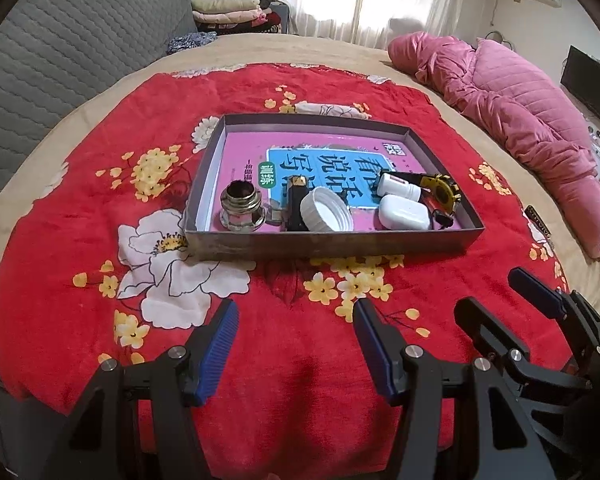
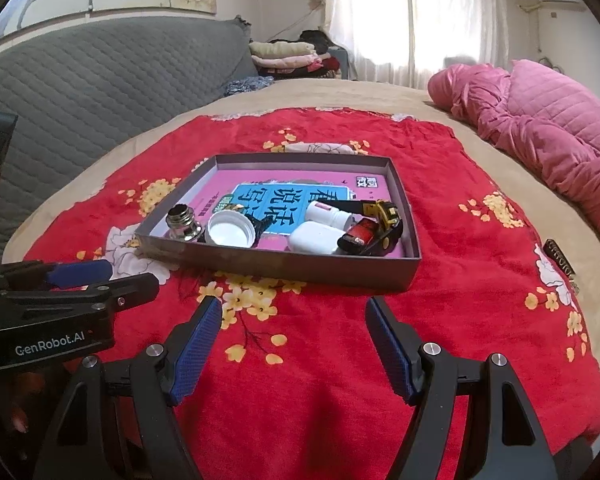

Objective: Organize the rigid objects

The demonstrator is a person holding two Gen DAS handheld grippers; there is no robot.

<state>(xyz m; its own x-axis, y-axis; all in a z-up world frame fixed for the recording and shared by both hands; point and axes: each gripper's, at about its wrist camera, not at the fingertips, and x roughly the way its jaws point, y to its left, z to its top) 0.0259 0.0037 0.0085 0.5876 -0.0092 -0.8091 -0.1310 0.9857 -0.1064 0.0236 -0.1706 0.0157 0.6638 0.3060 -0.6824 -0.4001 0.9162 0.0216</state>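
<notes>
Rigid objects lie ahead of me: my left gripper (image 1: 296,312) and right gripper (image 2: 294,312) both hover with jaws spread, empty, above the red blanket (image 1: 80,248). Beyond, the grey tray (image 1: 332,240) holds a white cap (image 1: 326,210), metal fitting (image 1: 242,208) and white case (image 1: 404,212).

- "GenRobot.AI" in white letters on the black body of the left tongs (image 2: 82,280), easy to read from the right wrist view
- big black Chinese characters, upside down, "看" and "说" among them, on the blue panel of the pink book (image 1: 332,164) lying in the grey tray (image 1: 332,240)
- a dark tag (image 2: 560,258) on the red blanket (image 2: 300,360) has lettering, too small to read
</notes>
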